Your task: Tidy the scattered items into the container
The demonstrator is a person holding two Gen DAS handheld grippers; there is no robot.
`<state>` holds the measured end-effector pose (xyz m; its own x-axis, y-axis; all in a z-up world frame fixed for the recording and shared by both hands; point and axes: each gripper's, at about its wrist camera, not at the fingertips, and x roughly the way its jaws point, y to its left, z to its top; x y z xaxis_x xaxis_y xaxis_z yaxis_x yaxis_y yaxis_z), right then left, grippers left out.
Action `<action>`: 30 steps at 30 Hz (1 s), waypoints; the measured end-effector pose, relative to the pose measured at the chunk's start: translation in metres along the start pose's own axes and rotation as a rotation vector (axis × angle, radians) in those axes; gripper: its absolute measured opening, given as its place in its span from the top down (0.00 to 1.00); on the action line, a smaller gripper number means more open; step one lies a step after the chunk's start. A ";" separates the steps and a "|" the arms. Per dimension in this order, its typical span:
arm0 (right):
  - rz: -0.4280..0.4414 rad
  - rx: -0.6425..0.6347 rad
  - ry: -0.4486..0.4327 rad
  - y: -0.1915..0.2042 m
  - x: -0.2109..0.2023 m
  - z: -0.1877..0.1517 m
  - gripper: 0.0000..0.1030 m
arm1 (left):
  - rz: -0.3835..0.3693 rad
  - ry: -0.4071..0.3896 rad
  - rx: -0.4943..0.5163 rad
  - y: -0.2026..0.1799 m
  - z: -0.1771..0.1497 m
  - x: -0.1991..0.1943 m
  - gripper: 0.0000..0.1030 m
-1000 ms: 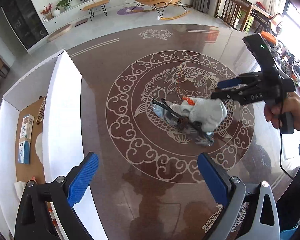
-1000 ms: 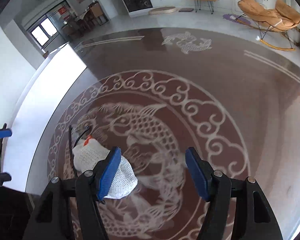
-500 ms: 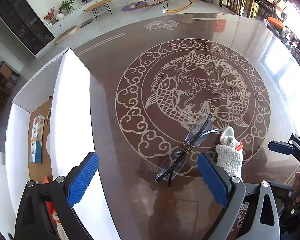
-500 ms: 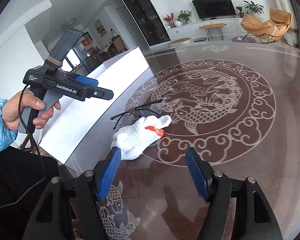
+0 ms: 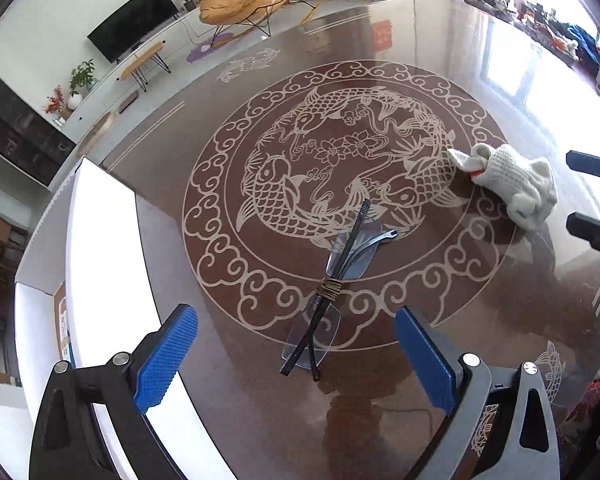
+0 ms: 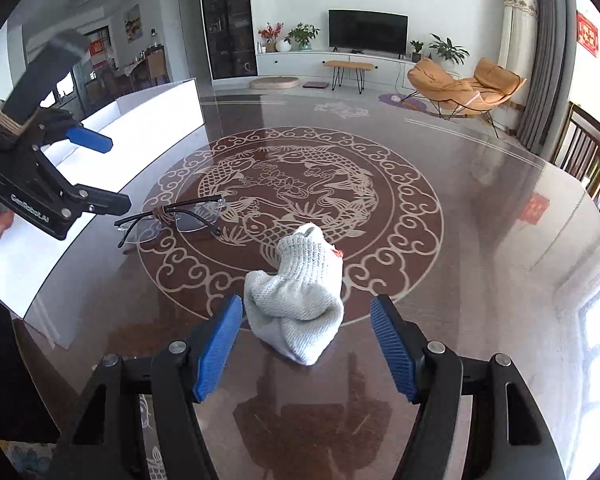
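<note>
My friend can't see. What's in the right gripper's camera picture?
A balled-up white glove lies on the glossy fish-patterned table, between the open blue fingers of the right gripper. Folded glasses lie beyond it, near the left gripper and a white box.

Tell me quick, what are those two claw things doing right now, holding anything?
Left gripper: open, holding nothing, over the glasses.
Right gripper: open, holding nothing; the white glove lies between its fingers, ungripped.

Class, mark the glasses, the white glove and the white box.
glasses (image 5: 331, 289): left wrist view, cord-wrapped middle of the frame.
white glove (image 6: 300, 304): right wrist view, knitted body.
white box (image 5: 104, 240): left wrist view, bright near wall.
</note>
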<state>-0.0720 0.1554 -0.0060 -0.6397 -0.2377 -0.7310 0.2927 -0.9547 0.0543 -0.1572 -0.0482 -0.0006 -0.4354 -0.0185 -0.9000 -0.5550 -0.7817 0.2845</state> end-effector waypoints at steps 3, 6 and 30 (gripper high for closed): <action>0.033 0.064 -0.018 -0.026 -0.022 -0.023 0.34 | 0.016 -0.010 0.117 -0.018 -0.003 0.019 0.02; 0.014 0.101 0.003 -0.040 -0.024 -0.037 0.34 | 0.032 -0.012 0.196 -0.026 -0.004 0.033 0.02; 0.214 0.070 0.177 -0.059 0.009 -0.018 0.34 | -0.297 0.090 -0.026 -0.036 -0.002 0.047 0.00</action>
<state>-0.0826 0.2128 -0.0278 -0.4330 -0.4064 -0.8046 0.3541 -0.8975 0.2627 -0.1564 -0.0225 -0.0537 -0.1914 0.1585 -0.9686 -0.6300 -0.7766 -0.0026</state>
